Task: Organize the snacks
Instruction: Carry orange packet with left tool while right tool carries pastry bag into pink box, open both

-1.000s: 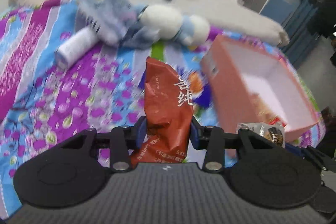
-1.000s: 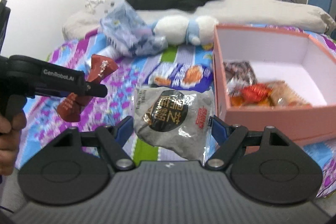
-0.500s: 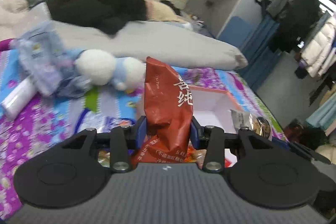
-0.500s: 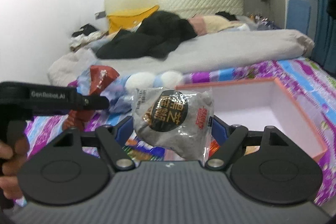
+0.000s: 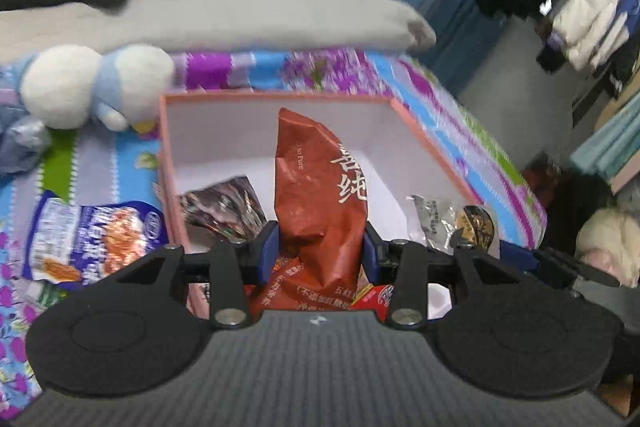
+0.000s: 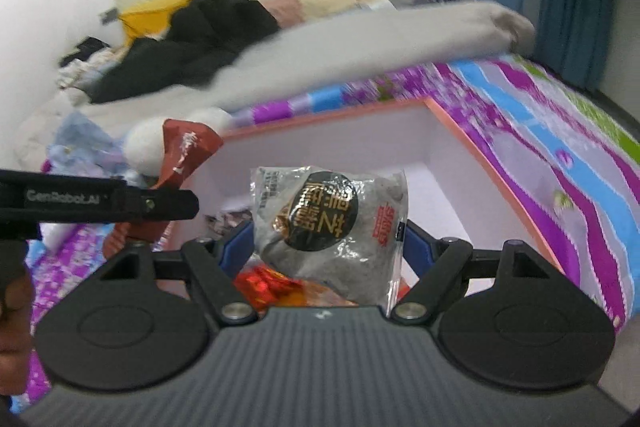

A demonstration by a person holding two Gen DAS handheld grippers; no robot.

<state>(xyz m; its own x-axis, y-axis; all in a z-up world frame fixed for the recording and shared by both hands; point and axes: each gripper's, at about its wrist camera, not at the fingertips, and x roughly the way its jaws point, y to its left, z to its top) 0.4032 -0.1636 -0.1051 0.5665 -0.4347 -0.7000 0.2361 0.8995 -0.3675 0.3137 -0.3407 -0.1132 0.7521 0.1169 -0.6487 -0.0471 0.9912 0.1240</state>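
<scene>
Left fingers (image 5: 276, 247) half-closed, clamping red snack pouch (image 5: 320, 187); right fingers (image 6: 236, 247) wide, gripping grey bun packet (image 6: 332, 223).

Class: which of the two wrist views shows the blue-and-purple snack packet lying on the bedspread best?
The left wrist view: the blue-and-purple snack packet lies flat beside the pink box, fully visible. The right wrist view does not show it clearly.
</scene>
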